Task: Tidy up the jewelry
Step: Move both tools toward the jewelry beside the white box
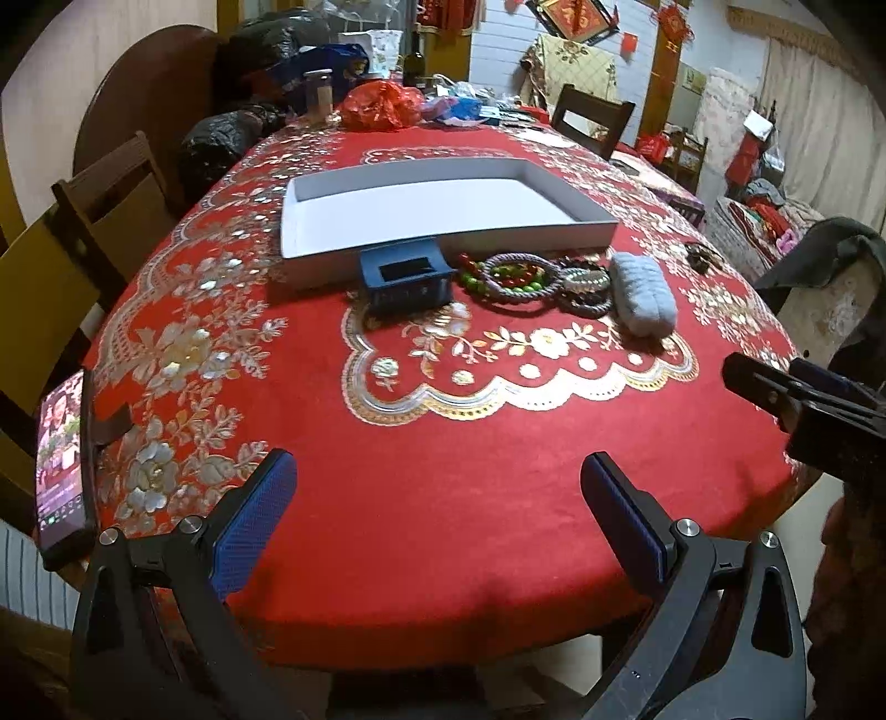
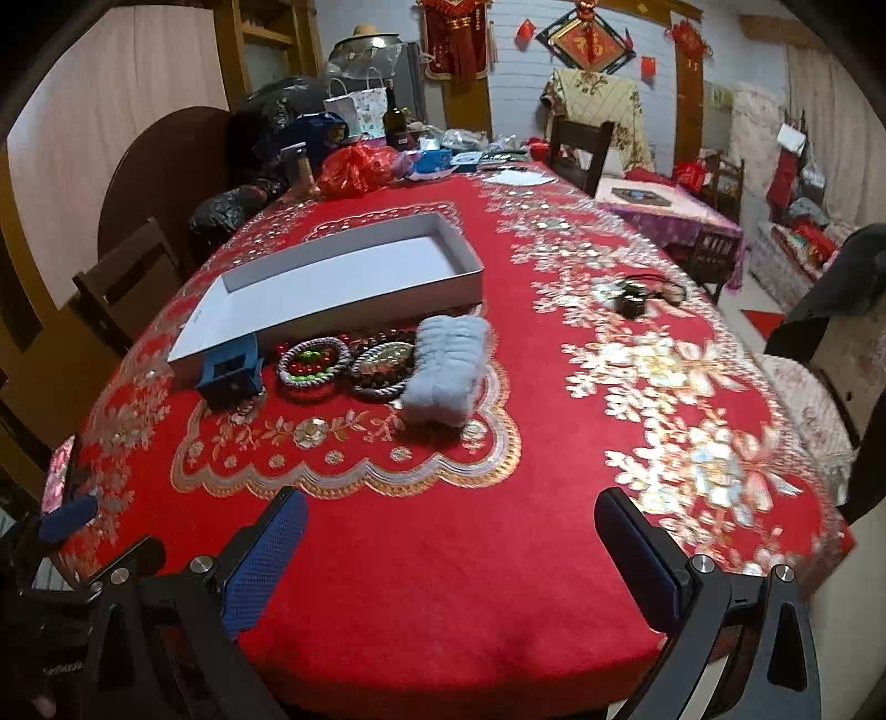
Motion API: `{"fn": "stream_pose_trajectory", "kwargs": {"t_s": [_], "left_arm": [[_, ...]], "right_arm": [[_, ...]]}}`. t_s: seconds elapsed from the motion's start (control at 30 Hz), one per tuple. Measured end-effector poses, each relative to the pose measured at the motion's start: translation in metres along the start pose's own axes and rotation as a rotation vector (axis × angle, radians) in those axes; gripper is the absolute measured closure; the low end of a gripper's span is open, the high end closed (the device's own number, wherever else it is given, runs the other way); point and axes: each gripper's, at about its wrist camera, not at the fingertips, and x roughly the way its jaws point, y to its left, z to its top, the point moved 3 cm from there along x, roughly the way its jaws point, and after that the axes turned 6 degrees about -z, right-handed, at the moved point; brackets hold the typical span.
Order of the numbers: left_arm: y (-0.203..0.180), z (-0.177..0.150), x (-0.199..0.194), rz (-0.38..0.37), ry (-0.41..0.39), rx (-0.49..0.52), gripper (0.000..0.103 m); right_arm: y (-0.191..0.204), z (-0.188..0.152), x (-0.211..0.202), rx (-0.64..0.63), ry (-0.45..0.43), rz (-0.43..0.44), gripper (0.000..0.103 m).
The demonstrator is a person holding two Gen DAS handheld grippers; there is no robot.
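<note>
Your left gripper (image 1: pixel 437 509) and right gripper (image 2: pixel 451 545) both hung spread apart, empty, above the near tablecloth (image 1: pixel 443 471). The bracelets (image 1: pixel 520 274) lay in a row between a blue box (image 1: pixel 401 279) and grey cushion (image 1: pixel 645 293), just before the white tray (image 1: pixel 443 213).

A long worktop (image 2: pixel 498 554) under a red cloth with gold and silver flowers fills the room's middle. Dark wooden chairs (image 1: pixel 111 188) stand along its left side, and another chair (image 2: pixel 578 147) stands at the far end. Behind it the pale wall (image 2: pixel 515 72) carries red hangings and a diamond-shaped framed plaque (image 2: pixel 587 41). A round brown tabletop (image 2: pixel 160 171) leans against the left wall. To the right stands a smaller table in purple cloth (image 2: pixel 670 213). The light is dim and warm.
</note>
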Motion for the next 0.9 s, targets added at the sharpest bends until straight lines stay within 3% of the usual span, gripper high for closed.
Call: {"fn": "stream_pose_trajectory", "kwargs": {"t_s": [0.27,0.43,0.67,0.9], "left_arm": [[0.019,0.002,0.006,0.028,0.009,-0.061,0.000],[0.014,0.004,0.024,-0.014,0.062,-0.048,0.000],[0.026,0.029,0.043,-0.074,0.031,-0.066,0.000],[0.036,0.051,0.082,0.009,-0.013,-0.009,0.000]], "right_arm": [[0.010,0.007,0.018,-0.026,0.008,0.044,0.000],[0.002,0.007,0.030,-0.006,0.029,0.054,0.000],[-0.006,0.007,0.039,0.004,0.022,0.058,0.003],[-0.012,0.009,0.043,0.010,0.004,0.064,0.014]]}}
